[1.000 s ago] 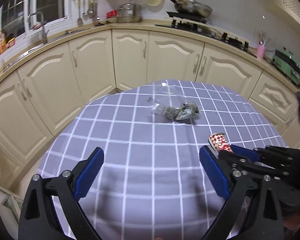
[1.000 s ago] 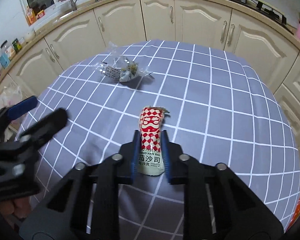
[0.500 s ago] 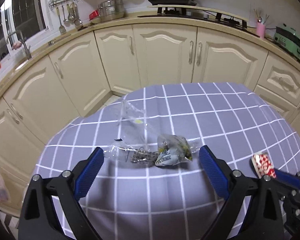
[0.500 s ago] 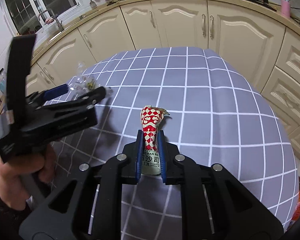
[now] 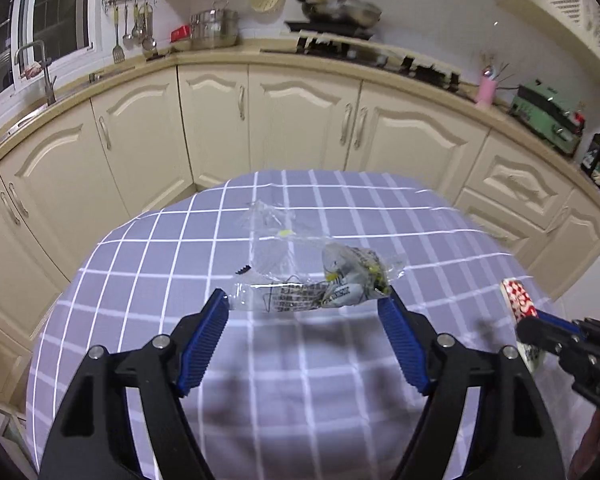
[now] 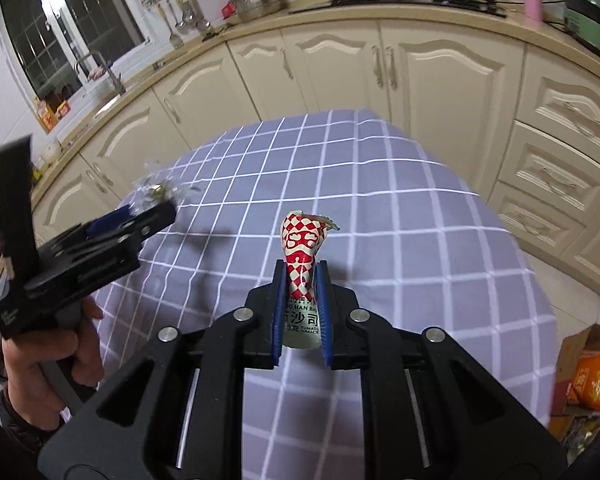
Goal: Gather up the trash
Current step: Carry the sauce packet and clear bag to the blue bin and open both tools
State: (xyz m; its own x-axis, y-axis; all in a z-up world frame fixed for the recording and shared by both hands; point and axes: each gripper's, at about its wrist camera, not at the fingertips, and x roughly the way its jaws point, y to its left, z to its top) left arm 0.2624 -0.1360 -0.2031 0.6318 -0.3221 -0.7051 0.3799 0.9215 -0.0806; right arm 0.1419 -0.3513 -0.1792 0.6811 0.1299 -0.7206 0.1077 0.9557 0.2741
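Observation:
A crumpled clear plastic wrapper with printed text lies on the grey checked tablecloth. My left gripper is open, its blue pads on either side of the wrapper's near edge, just short of it. My right gripper is shut on a red-and-white checked tomato sauce packet and holds it above the table. That packet also shows at the right edge of the left wrist view. The left gripper shows in the right wrist view, with the wrapper beyond its tip.
Cream kitchen cabinets wrap around behind the table. A counter holds a sink faucet, a pot and a stove with a pan. An orange bag in a cardboard box sits on the floor at right.
My left gripper has moved forward to the clear wrapper and narrowed around it. My right gripper has lifted the sauce packet higher, still shut on it.

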